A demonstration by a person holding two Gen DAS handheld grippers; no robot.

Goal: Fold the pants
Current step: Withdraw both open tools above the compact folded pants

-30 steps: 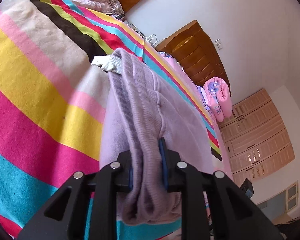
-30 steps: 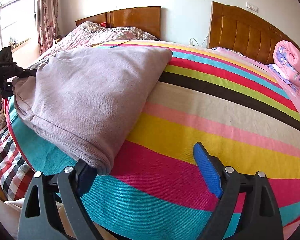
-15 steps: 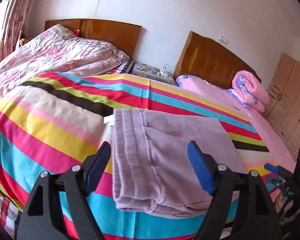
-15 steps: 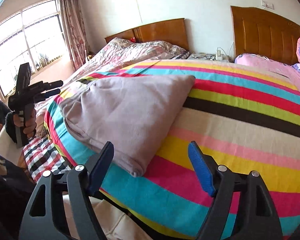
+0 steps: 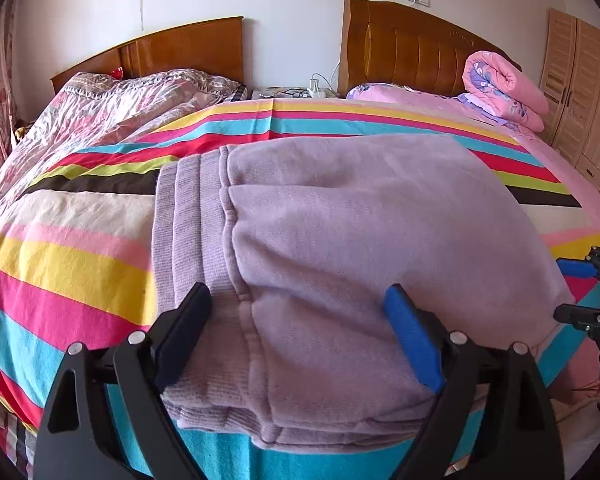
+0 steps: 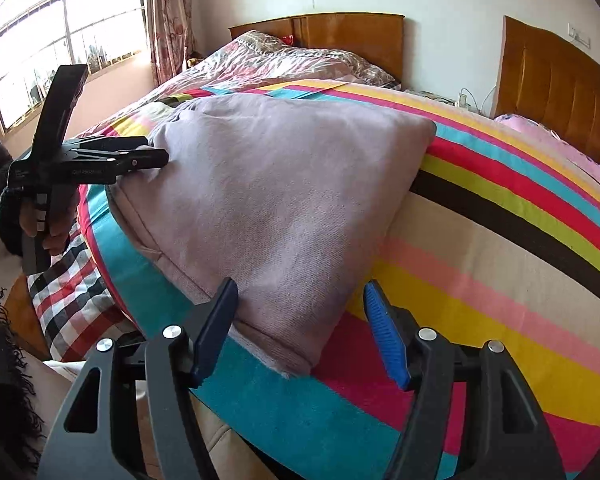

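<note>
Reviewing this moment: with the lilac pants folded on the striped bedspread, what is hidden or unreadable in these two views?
- Folded lilac fleece pants: the layers underneath and the leg cuffs are hidden by the top layer in both views.
- Near edge of the pants: partly covered by the left gripper in the left wrist view.
- Right gripper: cut off by the frame edge in the left wrist view.
- Items on the small bedside table: too small to make out.

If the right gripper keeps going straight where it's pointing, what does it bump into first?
Most likely the folded lilac pants: their near corner lies between the right gripper's open fingers. The striped blanket lies just beneath, though depth is hard to judge.
</note>
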